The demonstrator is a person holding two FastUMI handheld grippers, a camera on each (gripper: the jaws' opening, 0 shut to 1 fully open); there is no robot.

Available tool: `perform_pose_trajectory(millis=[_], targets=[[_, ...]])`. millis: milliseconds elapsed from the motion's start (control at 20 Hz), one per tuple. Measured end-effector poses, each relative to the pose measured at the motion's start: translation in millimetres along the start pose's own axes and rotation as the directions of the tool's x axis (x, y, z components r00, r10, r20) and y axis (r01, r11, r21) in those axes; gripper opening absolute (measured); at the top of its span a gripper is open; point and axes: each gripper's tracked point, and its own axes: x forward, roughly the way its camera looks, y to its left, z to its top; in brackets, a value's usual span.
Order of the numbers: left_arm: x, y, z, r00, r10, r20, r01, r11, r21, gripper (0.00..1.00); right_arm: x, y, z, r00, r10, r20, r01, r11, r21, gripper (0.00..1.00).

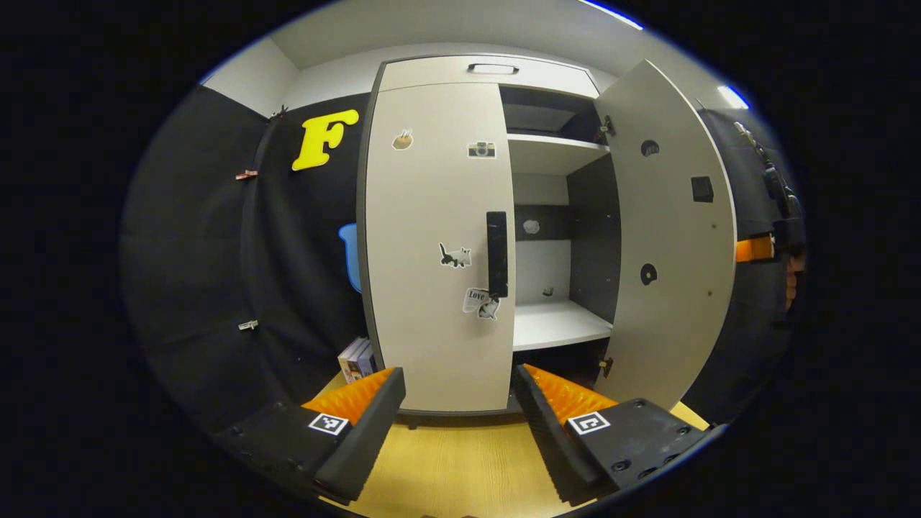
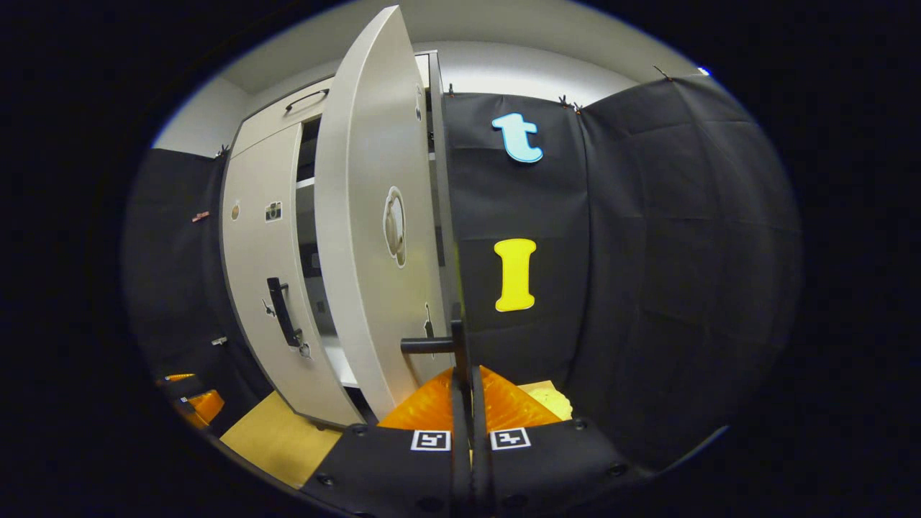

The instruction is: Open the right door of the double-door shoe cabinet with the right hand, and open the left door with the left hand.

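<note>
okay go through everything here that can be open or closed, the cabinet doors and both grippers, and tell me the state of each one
Right door: swung wide open, shelves showing.
Left door: closed flat, its handle untouched.
Top drawer: closed.
Left gripper: open, short of the left door, holding nothing.
Right gripper: shut on the right door handle.

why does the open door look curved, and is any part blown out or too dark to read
Right gripper view: fisheye bows the open right door near the lens; the wall strip above the cloth glares. Left gripper view: the left door bows only mildly; ceiling lights flare, and the cabinet's lower interior sits in shadow.
</note>
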Motion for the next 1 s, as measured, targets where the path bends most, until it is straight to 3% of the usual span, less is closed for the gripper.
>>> perform_pose_trajectory(millis=[350,600,750,800,850,950,1000], targets=[[21,-38,13,1.000,0.013,0.028,-0.013,1.000,-0.003,0.95,-16,2,-10,0.995,0.096,0.004,-0.096,0.995,0.031,0.11],[54,-49,41,0.996,0.016,0.091,-0.015,1.000,-0.008,0.95,-37,-24,-31,0.998,0.057,-0.031,-0.057,0.998,0.000,0.12],[77,-50,62,0.990,0.017,0.142,-0.015,1.000,-0.017,0.95,-41,-38,-39,1.000,0.006,-0.021,-0.006,1.000,0.018,0.43],[87,-50,68,0.989,0.013,0.148,-0.011,1.000,-0.014,0.93,-41,-41,-40,1.000,-0.002,-0.016,0.002,1.000,0.017,0.58],[97,-51,74,0.988,0.008,0.152,-0.006,1.000,-0.012,0.93,-43,-45,-43,1.000,-0.017,-0.011,0.017,1.000,0.012,0.84],[119,-55,86,0.987,-0.016,0.159,0.020,1.000,-0.024,0.95,-44,-54,-47,0.999,-0.044,0.003,0.044,0.999,-0.003,0.93],[129,-59,90,0.986,-0.038,0.162,0.043,0.999,-0.032,0.95,-45,-58,-48,0.999,-0.051,0.004,0.051,0.999,-0.019,0.92]])
